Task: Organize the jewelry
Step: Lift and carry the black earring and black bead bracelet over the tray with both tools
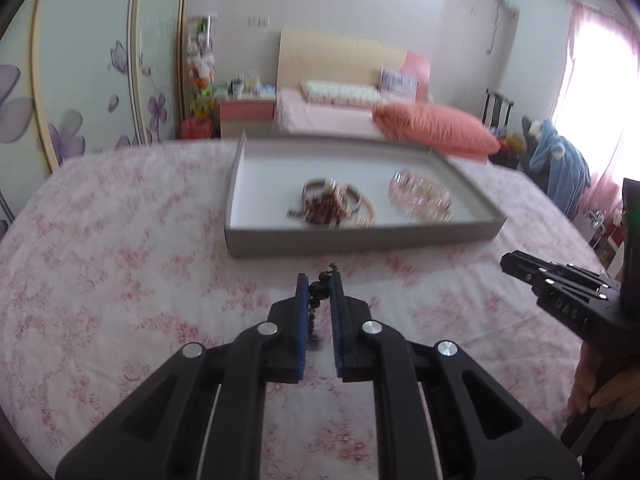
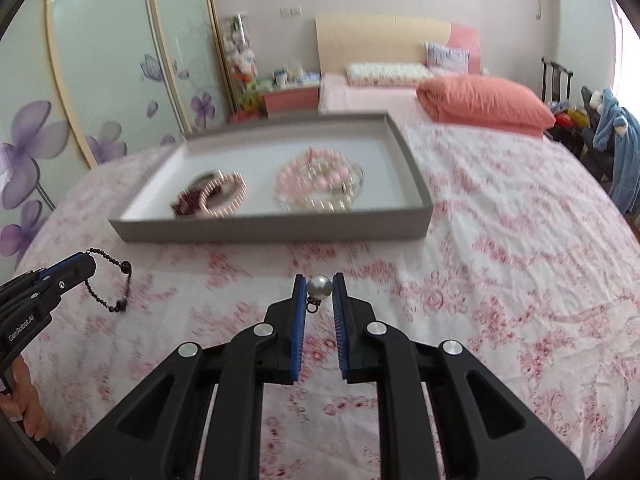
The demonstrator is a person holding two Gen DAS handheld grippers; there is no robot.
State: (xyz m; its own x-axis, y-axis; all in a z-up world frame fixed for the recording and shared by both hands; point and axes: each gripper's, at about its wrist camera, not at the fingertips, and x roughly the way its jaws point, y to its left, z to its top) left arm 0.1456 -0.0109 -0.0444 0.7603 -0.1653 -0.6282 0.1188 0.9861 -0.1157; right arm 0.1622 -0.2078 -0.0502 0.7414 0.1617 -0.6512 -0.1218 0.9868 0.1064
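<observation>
Reading "GenRobot.AI", the left claw (image 2: 86, 258) pinches a black bead chain (image 2: 108, 286); right claw (image 2: 319, 288) clamps a pearl (image 2: 319, 287).

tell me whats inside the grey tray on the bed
Inside the grey tray lie two heaps of bracelets: a dark red and pale pink beaded pile and a pink and pearl pile. They overlap and blur, so a count, or anything underneath, cannot be seen.

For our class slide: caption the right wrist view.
Right gripper pinches a silvery round pearl pendant before a grey tray.
</observation>
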